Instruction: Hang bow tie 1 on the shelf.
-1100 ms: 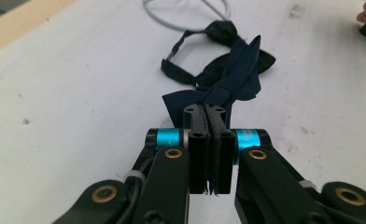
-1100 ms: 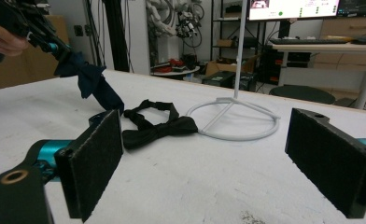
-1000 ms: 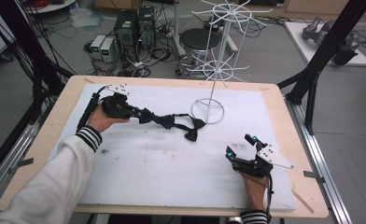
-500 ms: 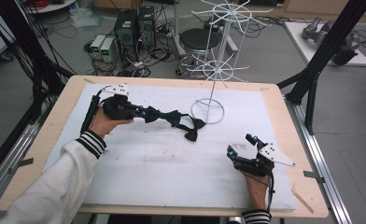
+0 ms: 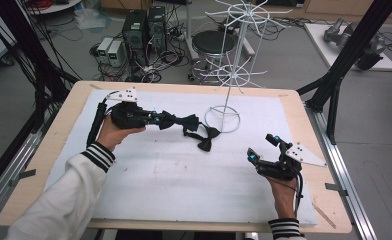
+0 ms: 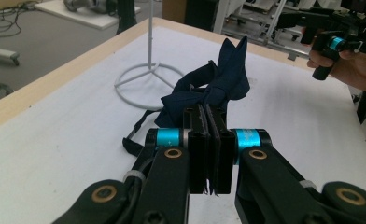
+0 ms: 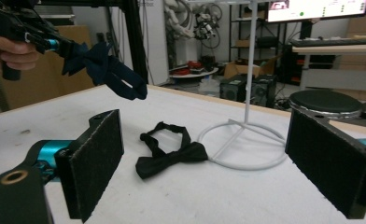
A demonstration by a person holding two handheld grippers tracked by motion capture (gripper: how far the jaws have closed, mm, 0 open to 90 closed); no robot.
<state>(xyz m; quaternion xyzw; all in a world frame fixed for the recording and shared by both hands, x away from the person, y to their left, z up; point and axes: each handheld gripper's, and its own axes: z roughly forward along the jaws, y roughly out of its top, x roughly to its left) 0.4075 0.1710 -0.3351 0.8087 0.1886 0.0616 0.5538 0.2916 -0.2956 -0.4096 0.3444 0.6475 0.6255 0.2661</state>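
Navy bow tie's (image 6: 218, 84) pinched end, hidden between jaws

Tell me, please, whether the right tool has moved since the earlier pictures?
Yes. In the high view the right tool has drifted up the picture, toward the ring base of the white wire stand, jaws open and empty.

A wooden table (image 5: 49, 165) carries a white mat (image 5: 174, 180) that covers most of its top, leaving bare wood at the edges. On the mat stands a white wire rack (image 5: 223, 118), by its ring base. Just beside that base, on the person's side, lies a black bow tie (image 7: 169, 156), flat on the mat.
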